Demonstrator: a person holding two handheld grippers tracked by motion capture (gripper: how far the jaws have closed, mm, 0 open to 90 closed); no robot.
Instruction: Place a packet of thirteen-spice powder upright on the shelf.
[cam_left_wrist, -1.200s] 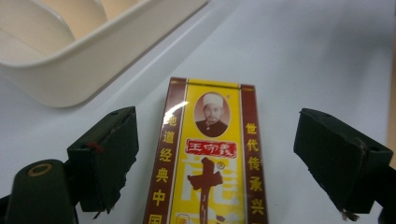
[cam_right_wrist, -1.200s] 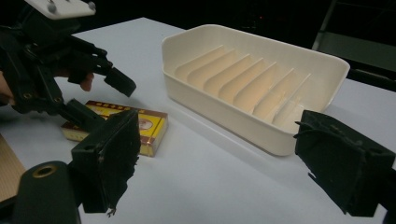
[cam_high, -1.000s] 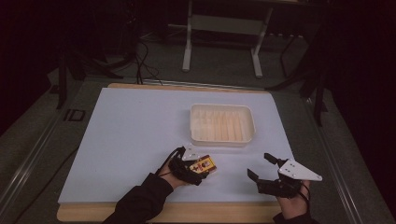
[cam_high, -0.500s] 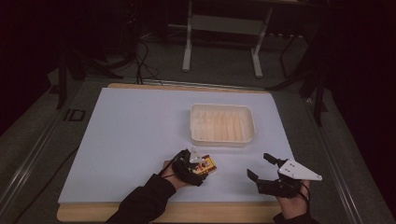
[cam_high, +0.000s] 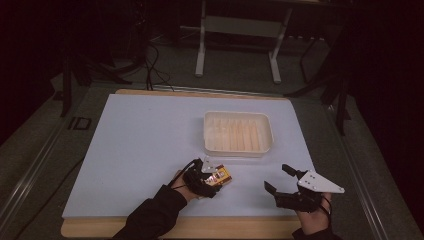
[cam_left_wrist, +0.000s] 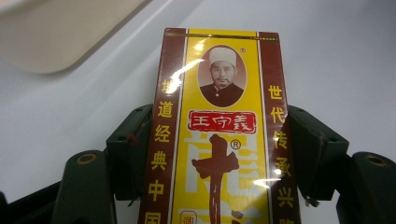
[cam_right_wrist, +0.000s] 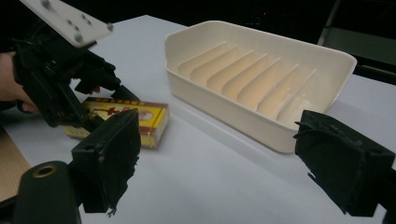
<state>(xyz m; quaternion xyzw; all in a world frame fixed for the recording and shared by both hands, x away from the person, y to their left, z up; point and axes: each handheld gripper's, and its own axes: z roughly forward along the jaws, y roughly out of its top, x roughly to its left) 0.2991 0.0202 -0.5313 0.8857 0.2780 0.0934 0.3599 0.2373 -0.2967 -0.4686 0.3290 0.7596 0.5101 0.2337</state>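
Left hand-held gripper (cam_high: 216, 181) sits low on the bench (cam_high: 140, 150), near its front edge. Its jaws have just been closing and are now clamped on the long sides of a yellow and dark red box (cam_left_wrist: 219, 135) (printed characters and a small portrait on its top face). In the left gripper view a pad presses each side of the box. The box lies flat on the bench, in front of the cream tray (cam_high: 238, 133) and a little to its left, apart from it.

Right hand-held gripper (cam_high: 281, 177) is off to the right, well apart from the box, jaws spread wide with nothing between them. The tray has ribbed dividers inside.
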